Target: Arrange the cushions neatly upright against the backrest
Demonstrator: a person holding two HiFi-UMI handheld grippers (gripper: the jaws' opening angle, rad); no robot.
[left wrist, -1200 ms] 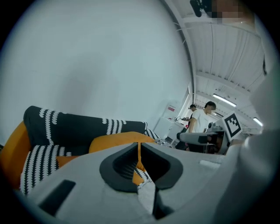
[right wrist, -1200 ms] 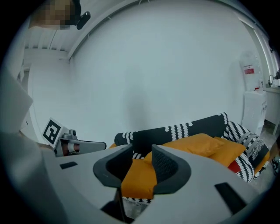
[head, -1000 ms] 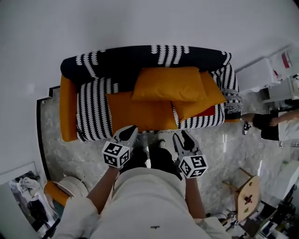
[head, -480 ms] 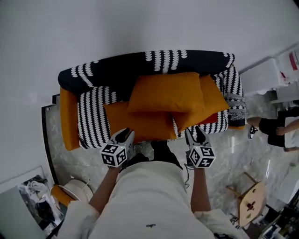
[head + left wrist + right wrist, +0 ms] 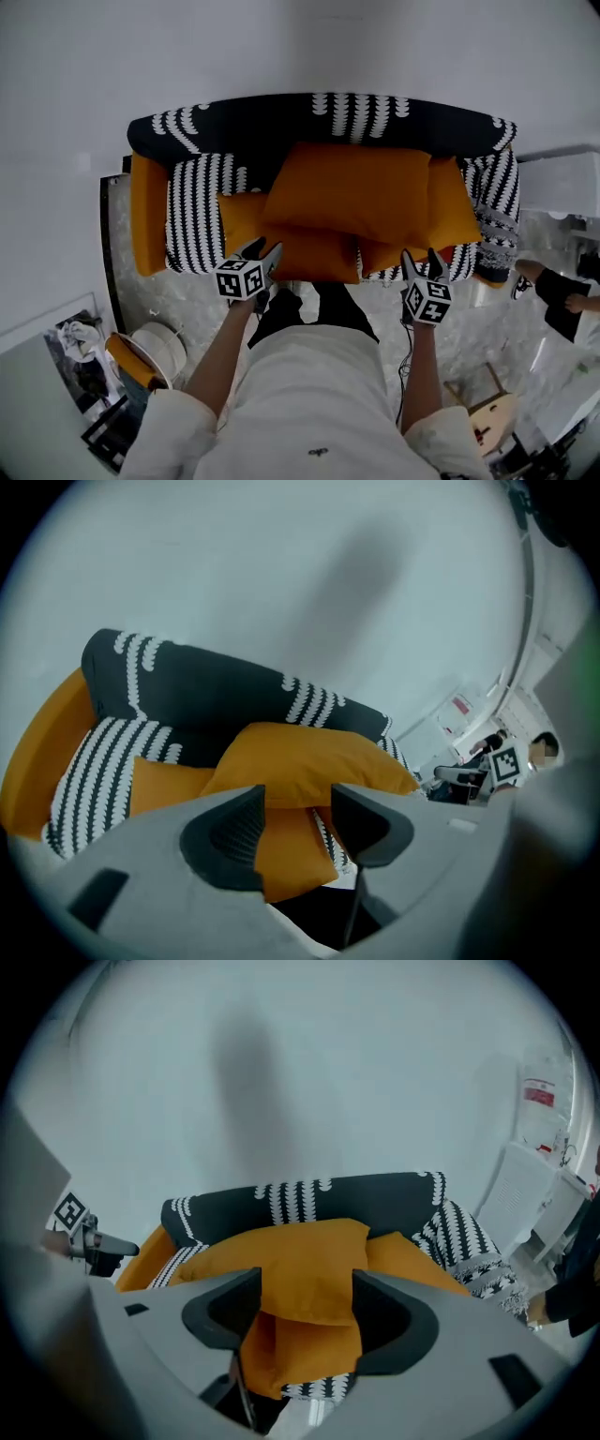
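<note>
Three orange cushions lie piled on the seat of a black-and-white patterned sofa. The top cushion [image 5: 361,192] [image 5: 300,757] [image 5: 300,1255] lies flat across a left cushion [image 5: 281,242] and a right cushion [image 5: 461,211]. None stands against the dark backrest [image 5: 272,127]. My left gripper [image 5: 262,251] [image 5: 298,803] hovers at the sofa's front edge by the left cushion. Its jaws are opening with nothing between them. My right gripper [image 5: 420,257] [image 5: 307,1288] hovers at the front edge below the right cushion, jaws also opening and empty.
An orange side panel [image 5: 148,216] forms the sofa's left end. A white wall rises behind the sofa. A person [image 5: 562,305] stands at the right near a white cabinet [image 5: 562,183]. A wooden stool [image 5: 487,417] is at lower right and a round white stool [image 5: 159,347] at lower left.
Both grippers' jaws have spread wider. The right gripper has moved right, to below the right cushion. The view has come closer to the sofa.
</note>
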